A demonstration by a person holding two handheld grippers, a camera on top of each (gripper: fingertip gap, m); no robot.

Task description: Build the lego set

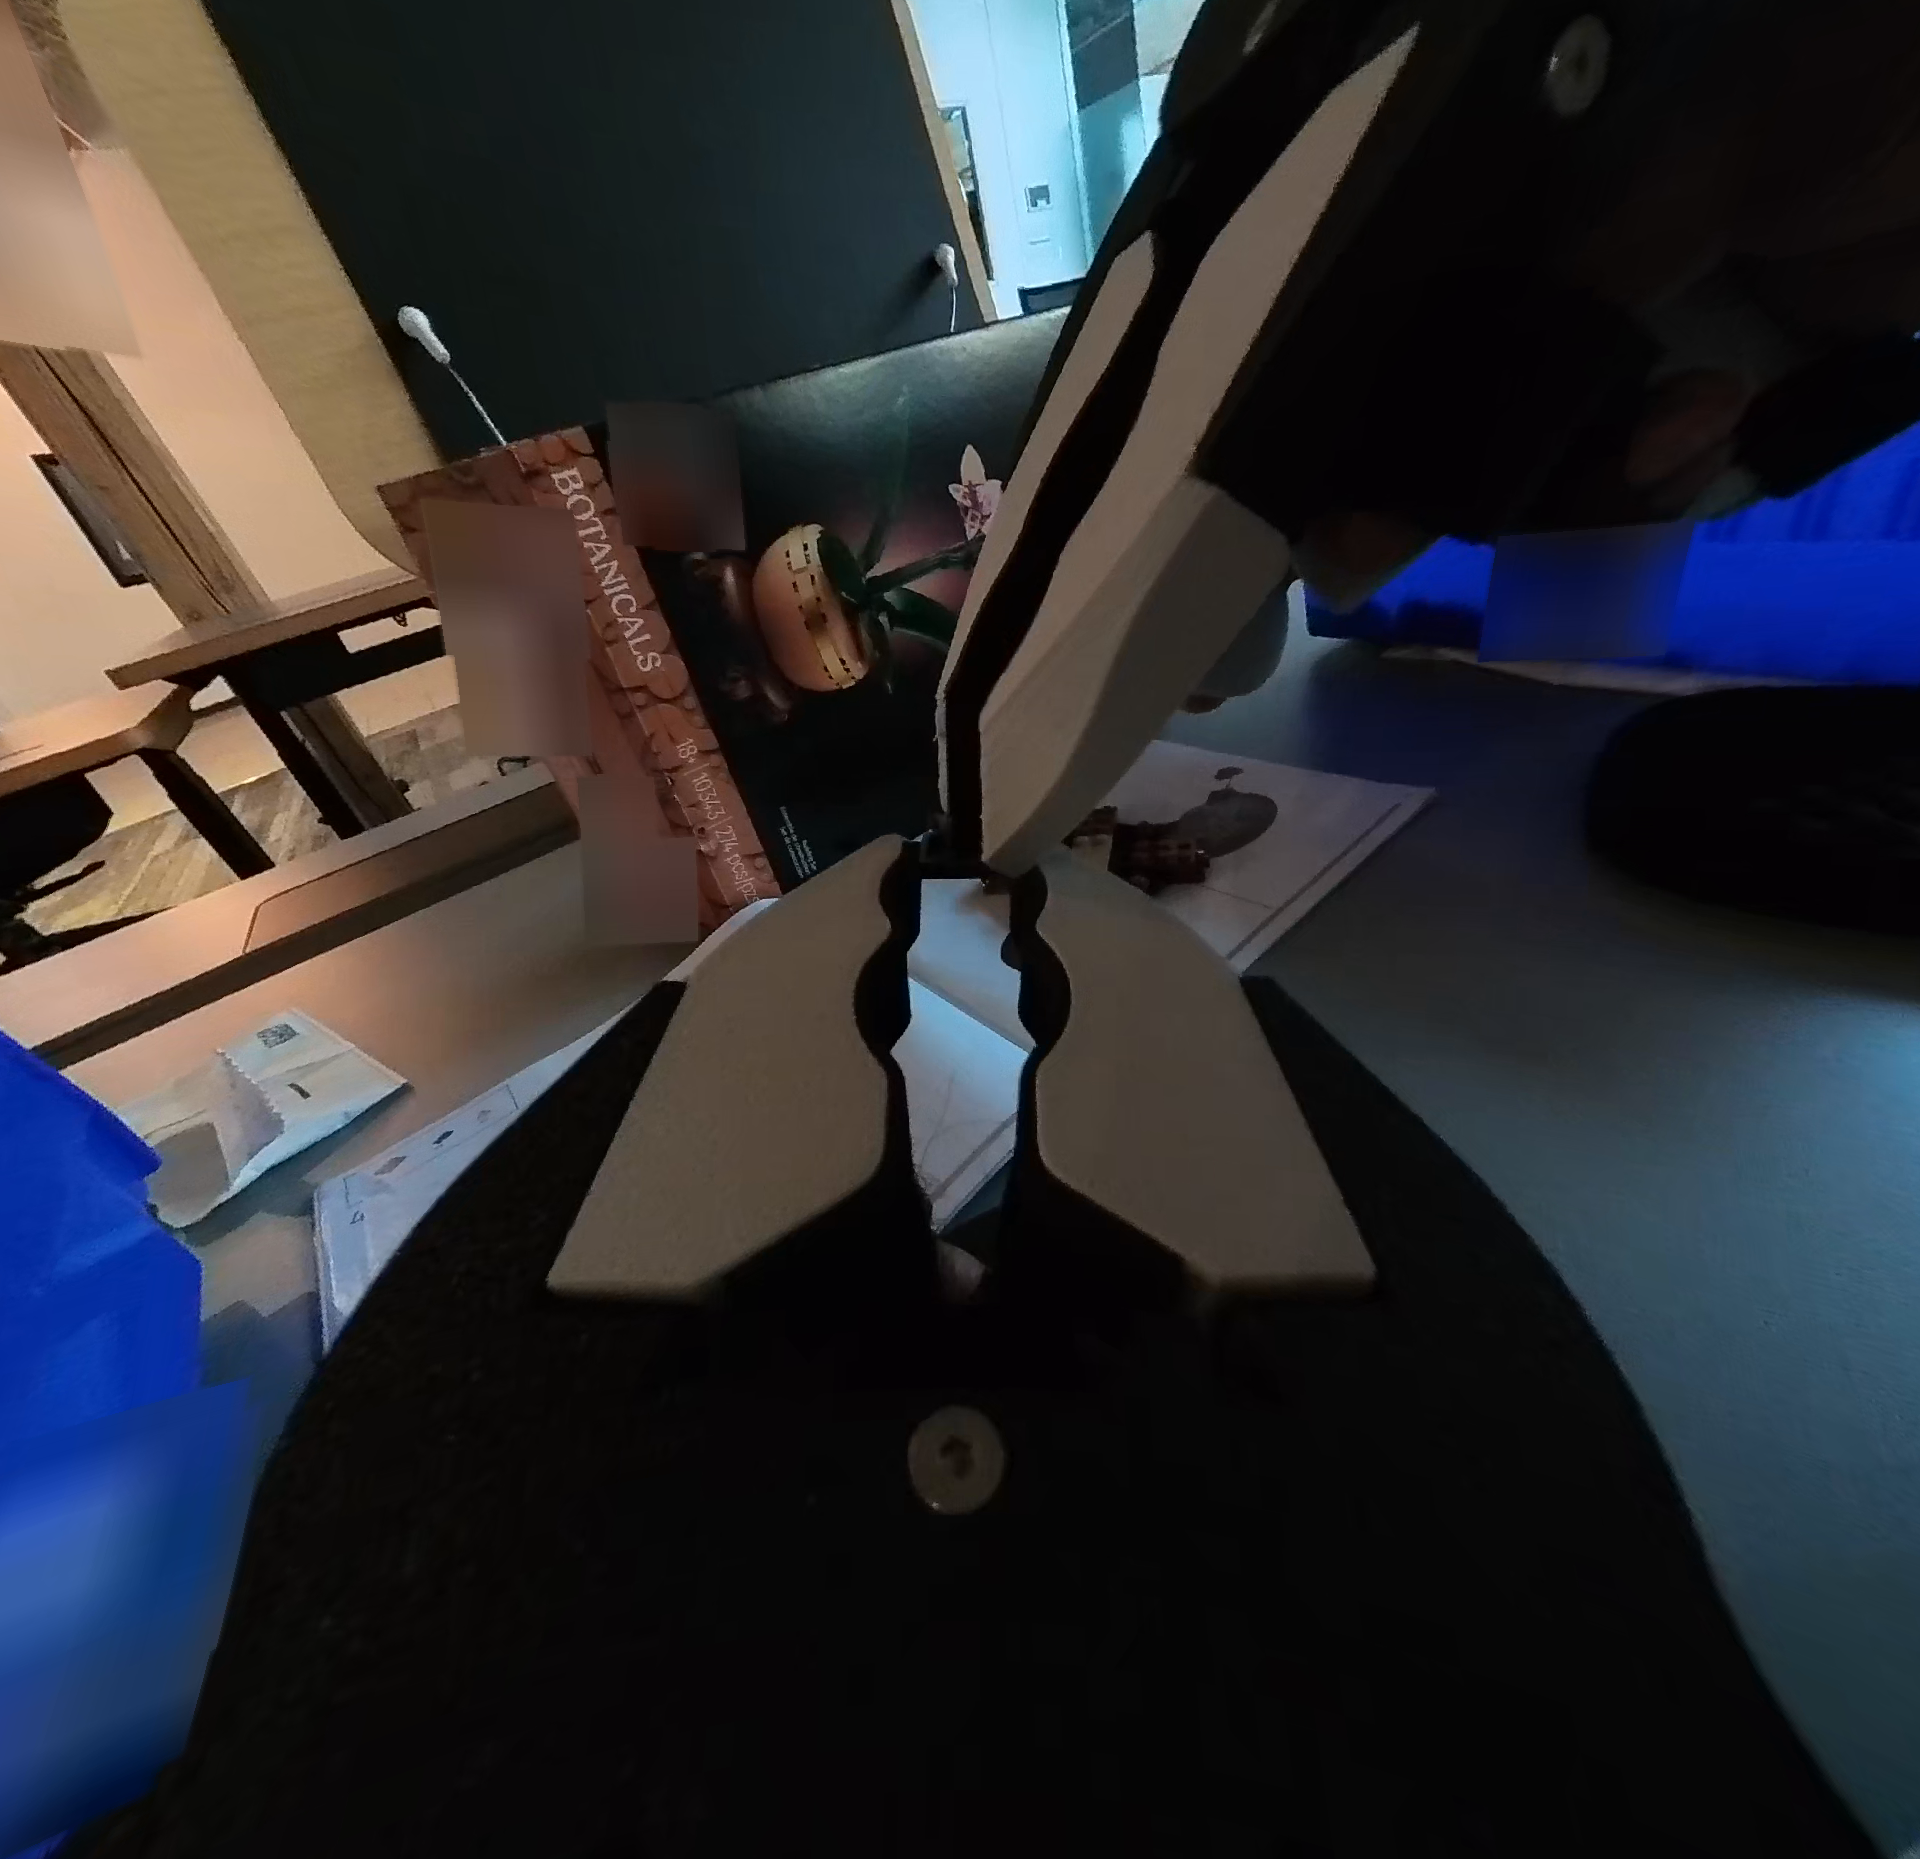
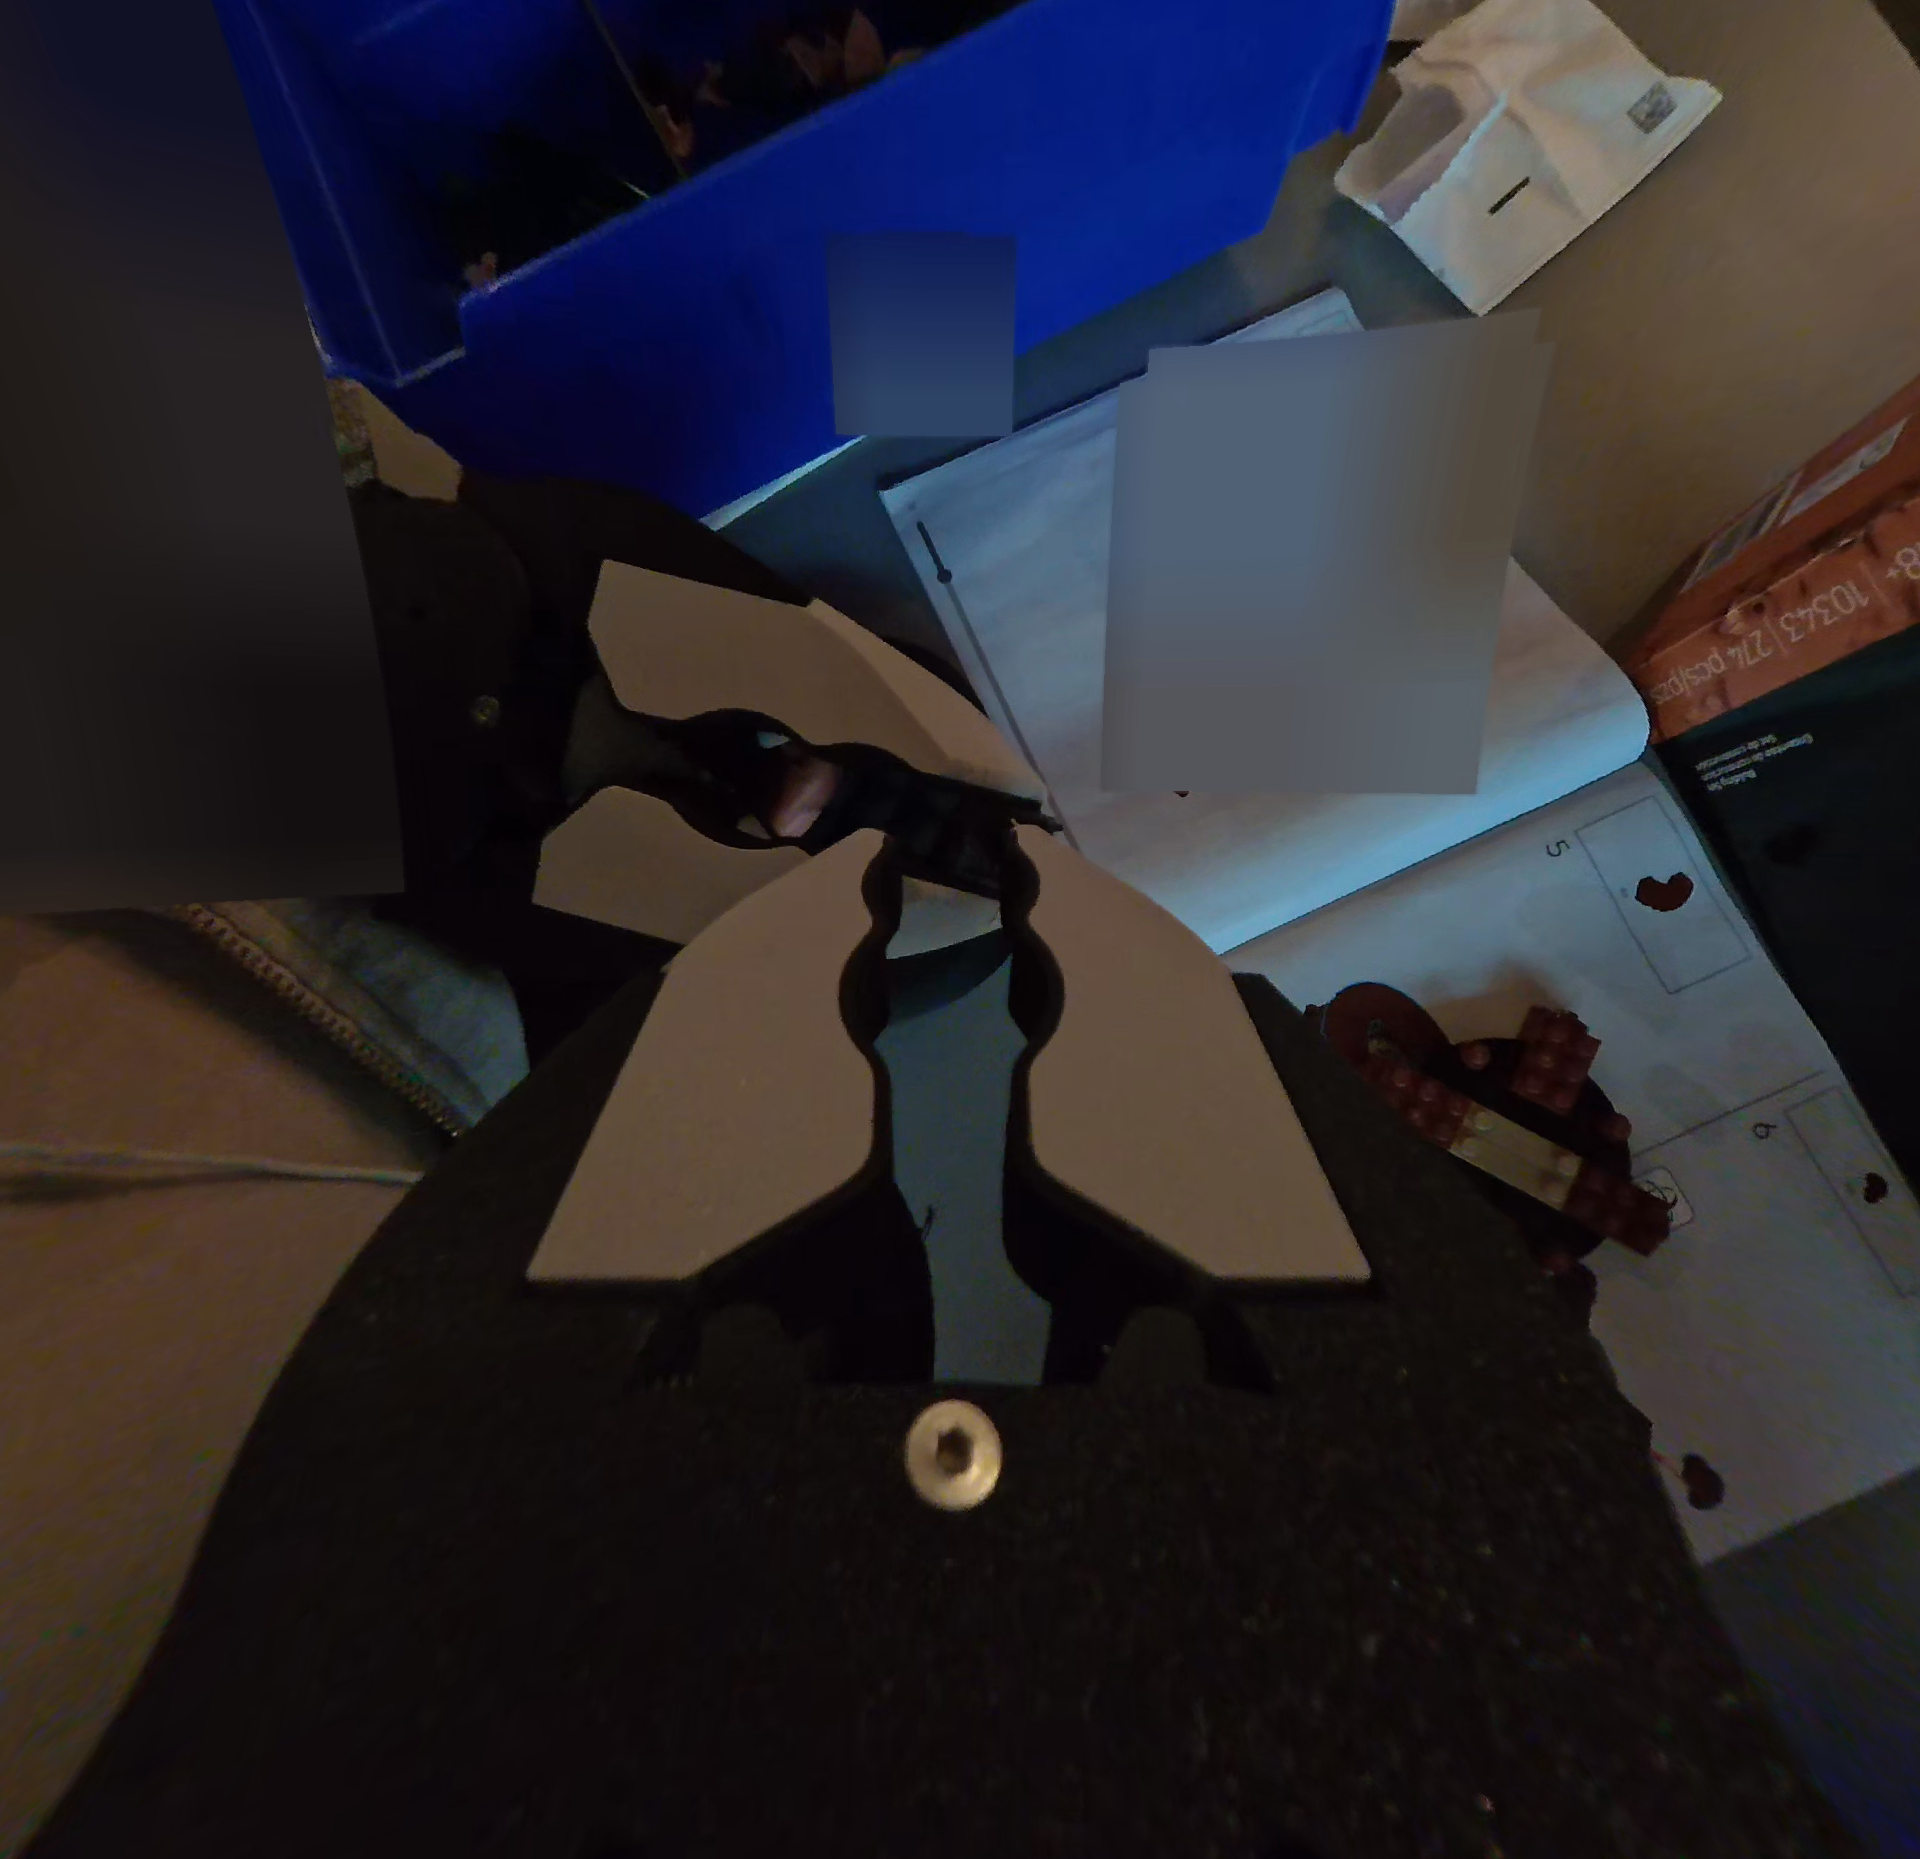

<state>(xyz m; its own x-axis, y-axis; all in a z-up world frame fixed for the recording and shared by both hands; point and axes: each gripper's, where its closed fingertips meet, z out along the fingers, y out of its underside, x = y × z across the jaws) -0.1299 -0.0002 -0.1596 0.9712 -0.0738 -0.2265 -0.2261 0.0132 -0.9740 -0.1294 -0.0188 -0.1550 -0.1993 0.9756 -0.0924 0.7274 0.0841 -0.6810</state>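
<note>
There were two grippers [image 1: 961,859] [image 2: 951,859], one blue bin [image 2: 935,199], one printed box [image 1: 790,646], one instruction booklet [image 2: 1766,978] and one torn paper bag [image 2: 1527,136].

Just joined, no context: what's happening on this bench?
A person works two handheld tongs over an open instruction booklet on a grey table. The left tongs and right tongs meet tip to tip on one small black piece; which of them actually grips it is unclear. A partly built brown brick model lies on the booklet, with a blue bin and the set's box nearby.
</note>
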